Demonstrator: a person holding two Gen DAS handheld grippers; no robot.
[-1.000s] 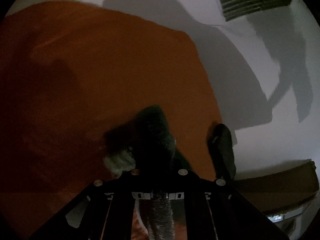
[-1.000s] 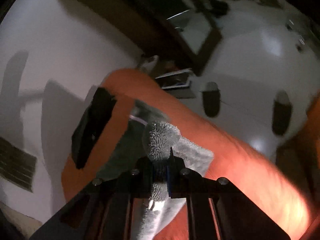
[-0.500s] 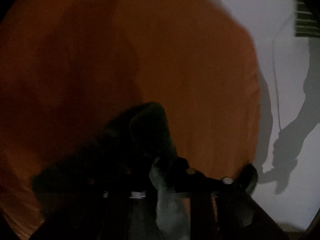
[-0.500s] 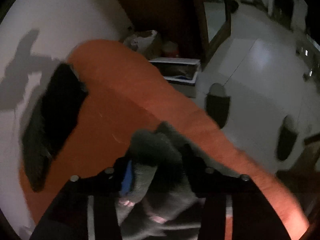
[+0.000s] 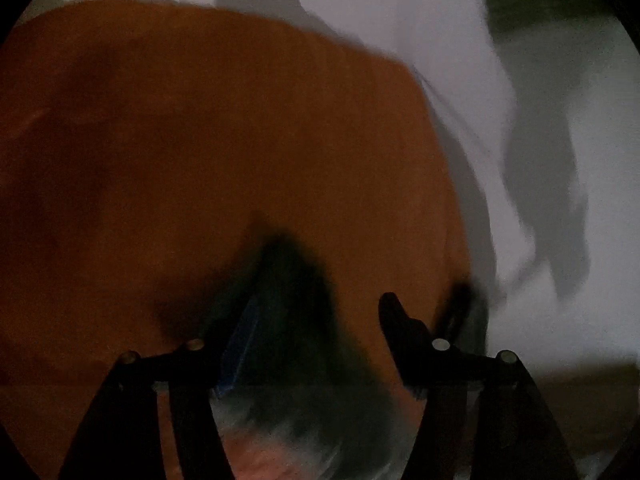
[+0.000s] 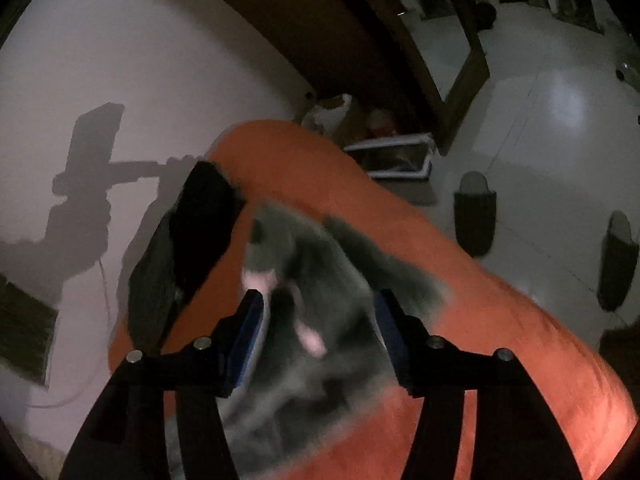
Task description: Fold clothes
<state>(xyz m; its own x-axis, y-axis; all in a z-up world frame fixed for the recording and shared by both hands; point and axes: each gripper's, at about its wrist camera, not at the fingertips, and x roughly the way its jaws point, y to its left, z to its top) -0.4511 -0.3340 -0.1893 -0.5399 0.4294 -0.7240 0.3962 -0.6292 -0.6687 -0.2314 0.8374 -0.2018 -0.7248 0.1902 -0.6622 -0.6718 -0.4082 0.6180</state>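
A: Both grippers went from clamped on the grey fleece garment (image 6: 320, 320) to spread wide; cloth dropped out of both.

B: Garment location?

A: Lay crumpled on the orange surface (image 6: 500, 340), between and just ahead of the right gripper (image 6: 318, 308) fingers. Blurred. Pink patches showed in the folds.

B: Left side?

A: Left gripper (image 5: 316, 304) fingers stood well apart, nothing pinched. Dark cloth (image 5: 296, 320) sat between them, nearer the left finger; very dim.

B: Beyond that?

A: Black item (image 6: 200, 220) ahead-left of the right fingers, at the orange edge. Two slippers (image 6: 476, 212) on the pale floor (image 6: 560, 120), ahead-right.
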